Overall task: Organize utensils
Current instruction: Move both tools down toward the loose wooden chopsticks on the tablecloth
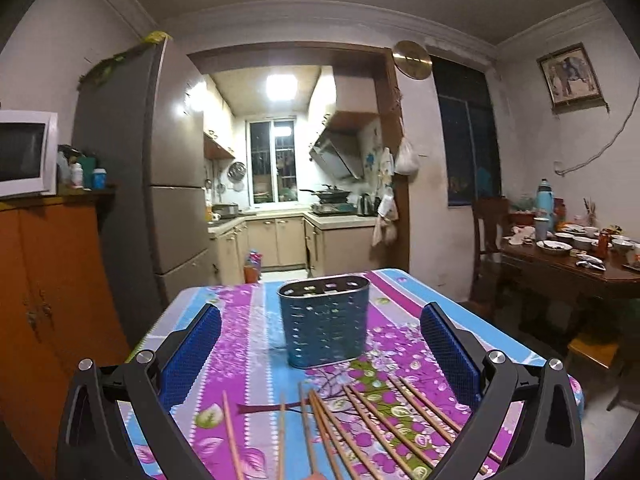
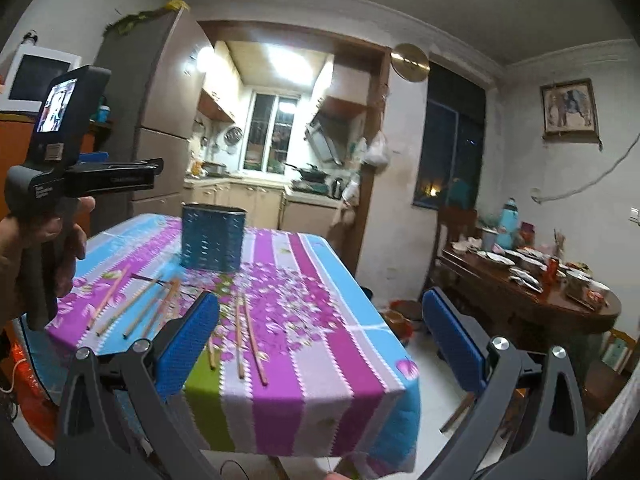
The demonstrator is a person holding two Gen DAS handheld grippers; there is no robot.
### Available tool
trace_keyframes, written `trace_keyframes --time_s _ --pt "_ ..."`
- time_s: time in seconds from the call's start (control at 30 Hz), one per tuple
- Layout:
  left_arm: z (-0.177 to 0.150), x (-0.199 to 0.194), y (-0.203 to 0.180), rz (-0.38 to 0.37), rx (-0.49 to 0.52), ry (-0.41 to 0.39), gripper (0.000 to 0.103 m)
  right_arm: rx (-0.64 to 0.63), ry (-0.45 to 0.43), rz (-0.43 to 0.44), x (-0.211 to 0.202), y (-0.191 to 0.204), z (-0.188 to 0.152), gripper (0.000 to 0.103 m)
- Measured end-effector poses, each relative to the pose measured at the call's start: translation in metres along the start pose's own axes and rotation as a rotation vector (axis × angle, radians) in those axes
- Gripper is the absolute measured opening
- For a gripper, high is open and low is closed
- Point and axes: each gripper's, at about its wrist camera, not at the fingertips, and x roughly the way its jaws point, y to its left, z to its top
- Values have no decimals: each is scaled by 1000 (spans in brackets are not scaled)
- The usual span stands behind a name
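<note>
The chopsticks (image 1: 372, 428) lie loose on the tabletop (image 1: 256, 320), fanned across the bottom of the left wrist frame, their long axes running away from me toward the blue holder (image 1: 324, 322) at frame centre. I judge my left tongs (image 1: 320, 356) nearer: they hang released just above the sticks. My right tongs (image 2: 320, 344), also spread and empty, sit off the tabletop's lower right corner.

The left wrist view looks level across the counter (image 1: 256, 320) from its near edge, close above the chopsticks (image 1: 372, 424), facing the utensil holder (image 1: 323, 320) and kitchen doorway. The right wrist view sits further right and back, off the counter's (image 2: 304, 320) corner, sharing holder (image 2: 213, 240), chopsticks (image 2: 252, 340) and doorway.
</note>
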Motion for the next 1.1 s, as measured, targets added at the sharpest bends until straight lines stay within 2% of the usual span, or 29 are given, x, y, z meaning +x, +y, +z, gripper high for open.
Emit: trace_keyframes --time_s 0.17,0.27,0.4,0.53,0.67,0.83,1.0,1.1 --pt "-6 11 -4 -29 -24 24 100 -31 9 -25 0 1 -1 98" --pt "-8 7 2 -28 -37 32 100 -45 17 -5 5 2 -3 98" --pt "-13 -6 24 22 -53 36 100 -75 -3 29 7 -2 -1 98" --pt "-24 -15 53 99 -69 82 100 -75 -52 60 11 -10 2 98" --pt "-46 -27 79 203 -51 132 100 -65 -44 139 27 -19 -2 98" --pt "-75 -36 97 297 -48 222 100 -43 -32 288 58 -15 -11 98" --pt "-121 -42 92 303 -38 352 100 -18 -68 407 77 -8 -9 98" --pt "-141 -45 73 276 -13 389 99 0 -81 460 84 -5 -10 98"
